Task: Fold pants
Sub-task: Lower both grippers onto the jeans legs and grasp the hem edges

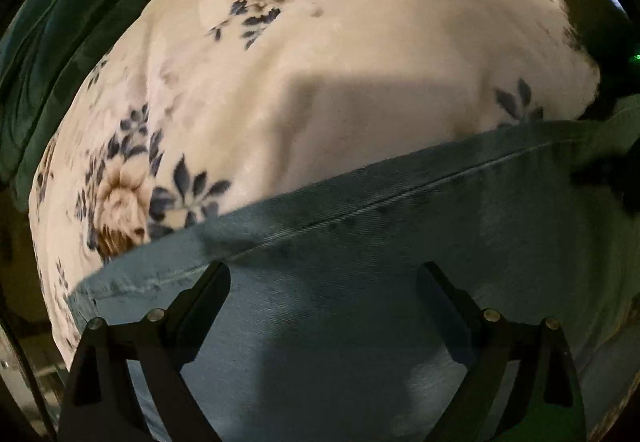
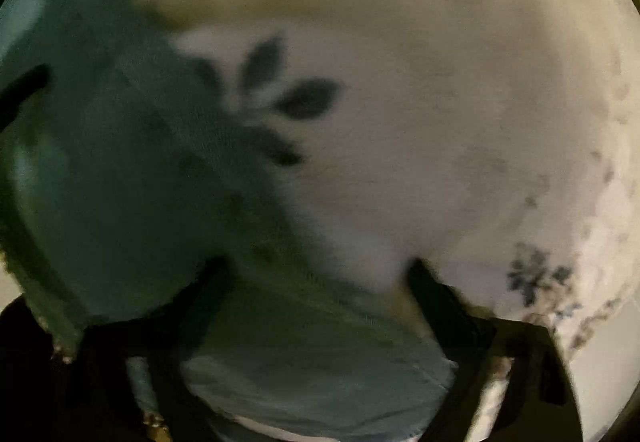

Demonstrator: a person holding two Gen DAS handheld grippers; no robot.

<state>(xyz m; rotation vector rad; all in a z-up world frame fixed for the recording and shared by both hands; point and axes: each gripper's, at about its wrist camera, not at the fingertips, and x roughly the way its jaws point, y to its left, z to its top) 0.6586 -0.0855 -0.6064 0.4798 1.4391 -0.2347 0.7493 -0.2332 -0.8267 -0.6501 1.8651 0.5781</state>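
Light blue denim pants [image 1: 360, 242] lie on a cream floral blanket [image 1: 360, 61]; a seam runs along their upper edge. My left gripper [image 1: 324, 274] is open, its two black fingers spread just above the denim, holding nothing. In the right wrist view the pants [image 2: 120, 169] fill the left and lower part, blurred. My right gripper [image 2: 316, 270] is open, its left finger over the denim and its right finger over the blanket [image 2: 460, 121], at the pants' edge. Whether the fingers touch the cloth is unclear.
A dark green cloth [image 1: 60, 41] lies bunched at the blanket's far left. A dark object [image 1: 592, 25] sits at the far right edge of the bed. The blanket stretches wide beyond the pants.
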